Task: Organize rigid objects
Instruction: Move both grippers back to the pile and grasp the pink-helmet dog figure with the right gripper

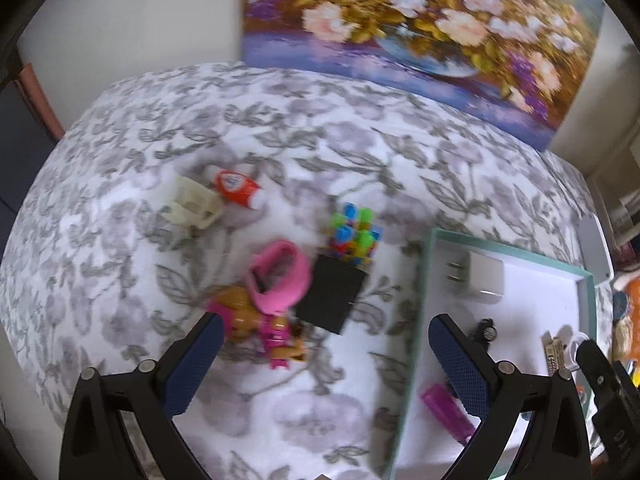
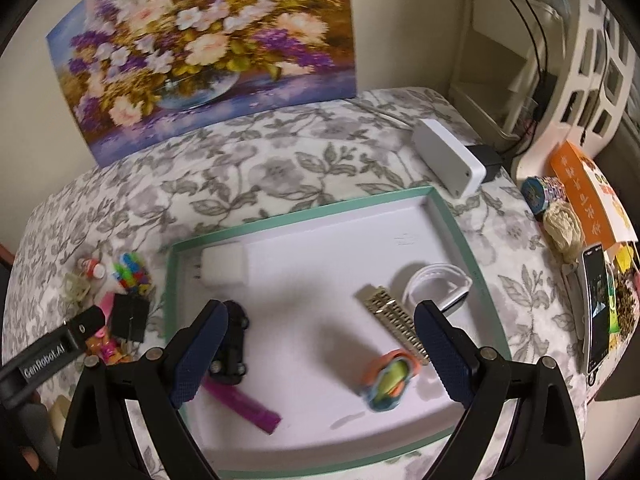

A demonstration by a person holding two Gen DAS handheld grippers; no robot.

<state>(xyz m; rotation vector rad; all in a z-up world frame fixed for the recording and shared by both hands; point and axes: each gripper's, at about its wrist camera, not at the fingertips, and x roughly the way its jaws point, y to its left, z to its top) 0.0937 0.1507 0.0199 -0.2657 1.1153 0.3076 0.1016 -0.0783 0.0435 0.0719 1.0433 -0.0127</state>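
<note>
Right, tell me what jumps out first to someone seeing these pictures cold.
The big flower painting propped against the wall behind the table grabs the eye first. Next comes the green-rimmed tray on the floral tablecloth, holding a white charger, a black toy car and a gold comb. Left of it lies a bright jumble of toys.

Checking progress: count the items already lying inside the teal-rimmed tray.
6: white charger back-left, black toy car, purple bar front-left, gold comb, white band right, orange-blue toy front.
</note>
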